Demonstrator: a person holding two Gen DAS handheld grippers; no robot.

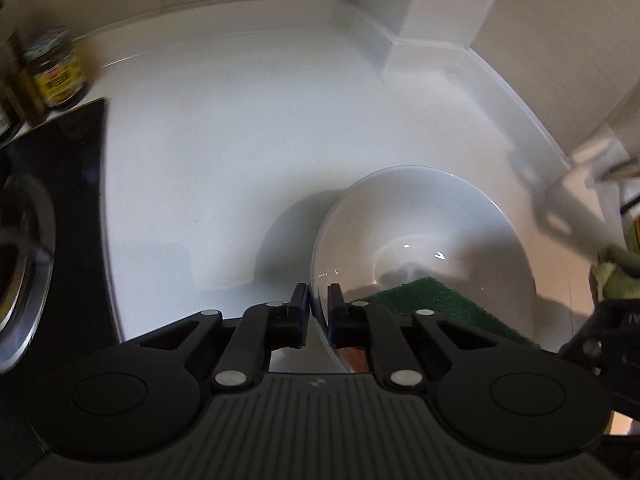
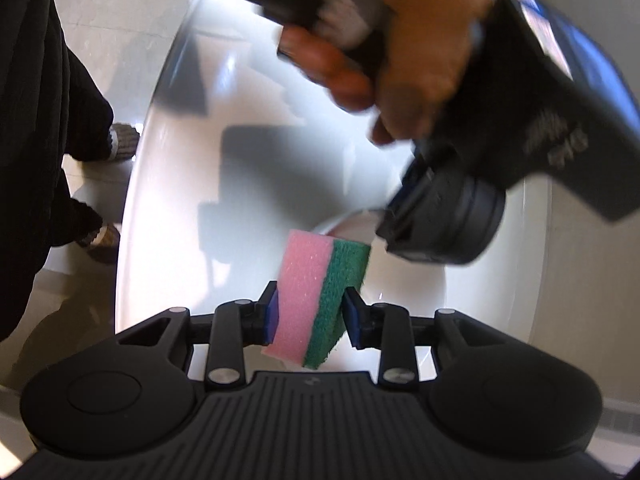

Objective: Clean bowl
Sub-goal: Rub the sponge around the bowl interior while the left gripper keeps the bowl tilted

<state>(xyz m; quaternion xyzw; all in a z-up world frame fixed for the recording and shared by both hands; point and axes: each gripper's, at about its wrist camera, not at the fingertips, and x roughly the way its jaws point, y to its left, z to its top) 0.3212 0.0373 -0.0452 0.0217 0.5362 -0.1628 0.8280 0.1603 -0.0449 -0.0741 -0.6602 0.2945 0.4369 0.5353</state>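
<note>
In the left wrist view, at the lower middle of the frame, the left gripper (image 1: 319, 300) has its jaws drawn narrow onto the near rim of the white bowl (image 1: 424, 216), the rim pinched between the two pads. The bowl sits right of centre on the white counter (image 1: 224, 132), tilted so its glossy inside faces the camera, and the green face of a sponge (image 1: 432, 300) lies against its lower inner wall. Further out, a black stovetop (image 1: 76, 200) fills the left edge, with a yellow-labelled jar (image 1: 56, 68) blurred at the upper left.

In the right wrist view, the right gripper (image 2: 310, 312) at the lower centre clamps the same pink and green sponge (image 2: 316, 300) between its blue pads, pink layer to the left, green to the right. Just beyond it, at mid-right, the bowl's rim (image 2: 344, 220) shows under the other gripper's black body. Above that, a blurred hand (image 2: 420, 48) grips its handle at the upper right
</note>
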